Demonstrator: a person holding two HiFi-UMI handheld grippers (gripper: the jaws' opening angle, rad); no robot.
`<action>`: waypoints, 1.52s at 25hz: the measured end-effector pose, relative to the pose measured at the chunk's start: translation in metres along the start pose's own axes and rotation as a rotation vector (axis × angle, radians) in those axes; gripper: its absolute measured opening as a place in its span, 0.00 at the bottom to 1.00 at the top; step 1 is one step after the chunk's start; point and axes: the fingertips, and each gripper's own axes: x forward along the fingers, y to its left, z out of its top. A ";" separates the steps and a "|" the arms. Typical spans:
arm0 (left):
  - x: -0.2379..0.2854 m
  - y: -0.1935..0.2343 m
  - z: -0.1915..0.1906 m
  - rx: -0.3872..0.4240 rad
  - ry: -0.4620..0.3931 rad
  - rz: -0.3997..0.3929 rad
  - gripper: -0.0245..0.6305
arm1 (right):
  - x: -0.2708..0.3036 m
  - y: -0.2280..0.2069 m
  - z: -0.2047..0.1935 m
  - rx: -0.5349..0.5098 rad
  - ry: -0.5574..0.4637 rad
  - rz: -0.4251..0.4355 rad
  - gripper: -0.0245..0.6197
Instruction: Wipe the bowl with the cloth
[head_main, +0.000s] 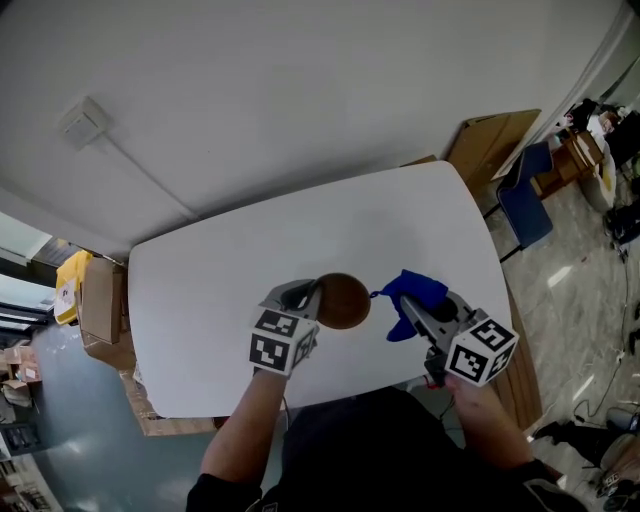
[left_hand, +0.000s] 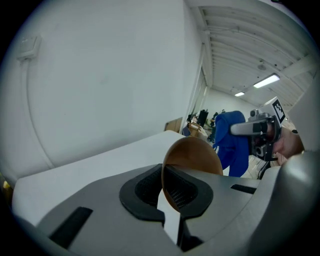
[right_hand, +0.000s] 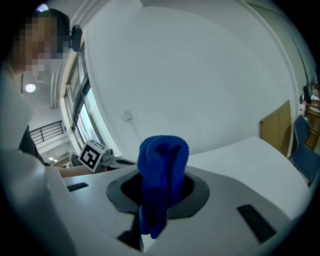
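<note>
Gripping the bowl: the left gripper (head_main: 312, 303) is clamped on the rim of the brown bowl (head_main: 343, 301). In the left gripper view the bowl's thin wall stands edge-on between the two black pads (left_hand: 181, 194), which press on it from either side.
Bowl position: over the near middle of the white table (head_main: 230, 270), tilted in the jaws. It seems to be lifted clear of the tabletop (the head view looks almost straight down, so the gap beneath is hard to read).
Right gripper (head_main: 405, 312): squeezed tight on a bunched blue cloth (head_main: 415, 292). In the right gripper view a thick fold of the cloth (right_hand: 162, 165) rises above the jaws and a shorter end hangs below them.
Cloth position: just to the right of the bowl in the head view, level with it, above the table's near right part.
Grippers to each other: they face one another across the bowl. Each shows in the other's view, marker cube included.
Surroundings: cardboard boxes (head_main: 100, 300) sit by the table's left edge, and a blue chair (head_main: 525, 195) stands past its far right corner.
</note>
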 end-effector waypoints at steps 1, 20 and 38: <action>0.008 0.002 -0.007 -0.012 0.019 -0.005 0.07 | 0.000 -0.003 -0.004 0.005 0.005 -0.003 0.15; 0.135 0.031 -0.072 -0.227 0.182 -0.061 0.07 | 0.001 -0.027 -0.059 0.080 0.102 -0.034 0.15; 0.131 0.057 -0.051 -0.055 0.181 0.054 0.28 | -0.002 -0.021 -0.041 0.101 0.054 -0.038 0.15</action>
